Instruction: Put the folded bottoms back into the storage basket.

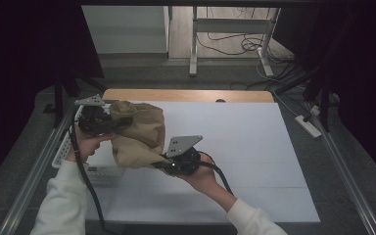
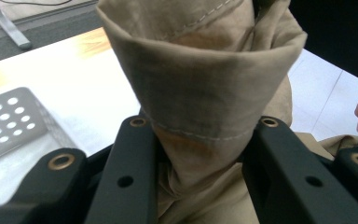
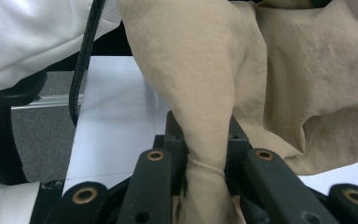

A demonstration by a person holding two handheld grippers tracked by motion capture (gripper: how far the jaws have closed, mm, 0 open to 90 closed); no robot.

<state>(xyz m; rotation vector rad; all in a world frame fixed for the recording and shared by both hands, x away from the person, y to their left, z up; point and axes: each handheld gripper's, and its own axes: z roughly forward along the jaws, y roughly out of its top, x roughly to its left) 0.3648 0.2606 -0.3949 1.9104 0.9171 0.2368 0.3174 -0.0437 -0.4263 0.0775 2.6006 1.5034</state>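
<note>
A tan cloth garment [image 1: 139, 134] hangs bunched above the white table [image 1: 254, 147] at its left side, held between both grippers. My left gripper [image 1: 111, 123] is shut on a folded, stitched hem of the cloth [image 2: 205, 93], which bulges up between its black jaws. At the cloth's lower right edge my right gripper [image 1: 164, 163] is shut on a thin stitched corner [image 3: 205, 140], pinched tight between its jaws. The rest of the cloth [image 3: 307, 84] drapes off to the right in the right gripper view.
A perforated white tray [image 1: 95, 169] sits at the table's left edge, under the cloth and left hand; its corner [image 2: 9, 121] appears in the left gripper view. A wooden strip [image 1: 186, 95] runs along the far edge. Metal rails flank the table.
</note>
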